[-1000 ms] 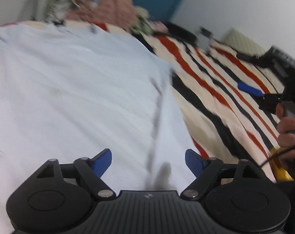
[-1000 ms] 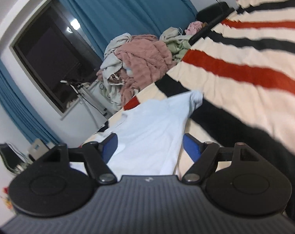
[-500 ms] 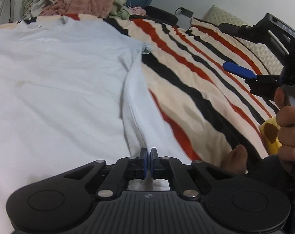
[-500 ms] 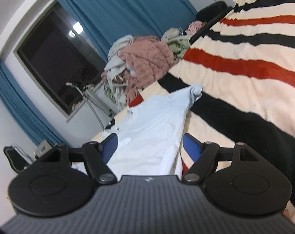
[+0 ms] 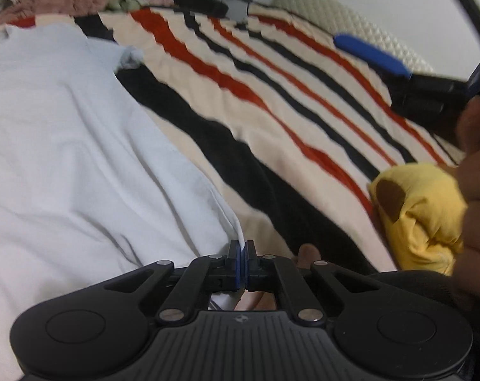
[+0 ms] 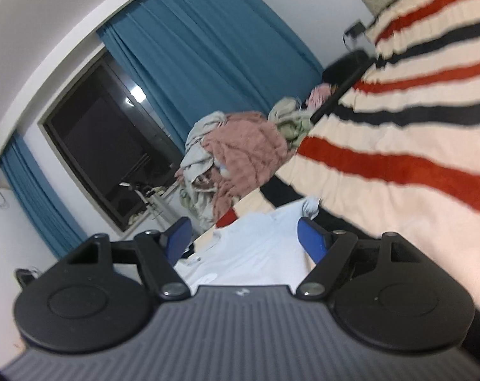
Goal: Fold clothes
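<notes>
A pale blue shirt [image 5: 65, 146] lies spread on the striped blanket [image 5: 271, 101]. My left gripper [image 5: 241, 254] is shut on the shirt's near right edge, and the cloth pulls up into a ridge at the blue pads. In the right wrist view the same shirt [image 6: 255, 250] shows far ahead, with its short sleeve [image 6: 309, 206] sticking out. My right gripper [image 6: 244, 238] stands open above the bed with nothing between its fingers. From the left wrist view that gripper shows at the right, one blue finger [image 5: 370, 52] in the air.
A heap of pink, cream and green clothes [image 6: 240, 152] is piled at the far end of the bed, by the blue curtains [image 6: 208, 57] and dark window. A yellow cloth [image 5: 421, 212] sits by the person's hand [image 5: 475, 190] at right. A quilted headboard [image 5: 351, 19] lies beyond.
My left gripper shut on the shirt's edge, then moved right, dragging the edge with it. The right gripper stayed open and swung, so the shirt sits lower in its view.
</notes>
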Action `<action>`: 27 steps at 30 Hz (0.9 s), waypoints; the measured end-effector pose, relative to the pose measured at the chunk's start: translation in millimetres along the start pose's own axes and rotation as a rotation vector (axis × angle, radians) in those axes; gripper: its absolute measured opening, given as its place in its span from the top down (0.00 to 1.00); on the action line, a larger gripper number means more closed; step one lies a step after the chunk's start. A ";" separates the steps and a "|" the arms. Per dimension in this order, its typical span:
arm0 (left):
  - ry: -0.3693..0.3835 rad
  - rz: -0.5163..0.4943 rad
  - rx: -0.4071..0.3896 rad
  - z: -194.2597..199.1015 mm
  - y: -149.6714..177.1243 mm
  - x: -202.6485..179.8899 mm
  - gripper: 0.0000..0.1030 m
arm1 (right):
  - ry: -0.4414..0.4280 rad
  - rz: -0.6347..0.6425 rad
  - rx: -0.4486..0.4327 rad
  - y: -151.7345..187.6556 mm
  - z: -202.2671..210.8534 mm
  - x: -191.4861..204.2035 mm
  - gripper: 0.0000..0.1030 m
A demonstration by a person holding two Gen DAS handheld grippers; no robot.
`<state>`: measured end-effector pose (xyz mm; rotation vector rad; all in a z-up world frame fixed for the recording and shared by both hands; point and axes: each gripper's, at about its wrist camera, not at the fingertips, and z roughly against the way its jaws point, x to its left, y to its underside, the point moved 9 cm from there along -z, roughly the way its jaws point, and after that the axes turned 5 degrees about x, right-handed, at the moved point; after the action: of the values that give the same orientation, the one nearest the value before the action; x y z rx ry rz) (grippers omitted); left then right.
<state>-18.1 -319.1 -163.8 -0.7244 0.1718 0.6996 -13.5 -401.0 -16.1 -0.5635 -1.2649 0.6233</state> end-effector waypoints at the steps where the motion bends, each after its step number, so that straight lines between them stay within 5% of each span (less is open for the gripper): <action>1: -0.004 0.003 0.011 -4.5 2.1 2.2 0.97 | 0.000 -0.001 0.009 1.5 -2.5 -0.3 0.26; 3: -0.003 0.005 0.010 -4.4 1.5 4.5 0.93 | 0.002 0.004 0.019 3.3 -6.3 0.2 0.26; 5: -0.012 0.015 -0.004 1.7 -1.4 8.7 0.74 | -0.002 0.004 0.022 4.0 -7.8 1.0 0.26; 7: -0.033 0.028 -0.022 13.5 -6.1 14.9 0.39 | 0.000 0.008 0.025 5.4 -9.3 2.5 0.26; 10: -0.086 0.022 -0.070 39.6 -17.7 25.7 0.21 | 0.009 0.030 0.020 6.8 -9.3 6.1 0.26; 17: -0.289 -0.001 -0.202 114.4 -44.8 73.6 0.17 | 0.035 0.088 0.017 11.7 -11.9 14.8 0.26; 27: -0.475 0.037 -0.479 226.3 -59.6 122.3 0.01 | 0.060 0.224 0.043 28.3 -24.5 39.7 0.26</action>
<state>93.3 -137.2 -8.1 -0.9870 -0.4315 0.9418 14.4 -354.1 -13.6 -0.6887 -1.1377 0.8125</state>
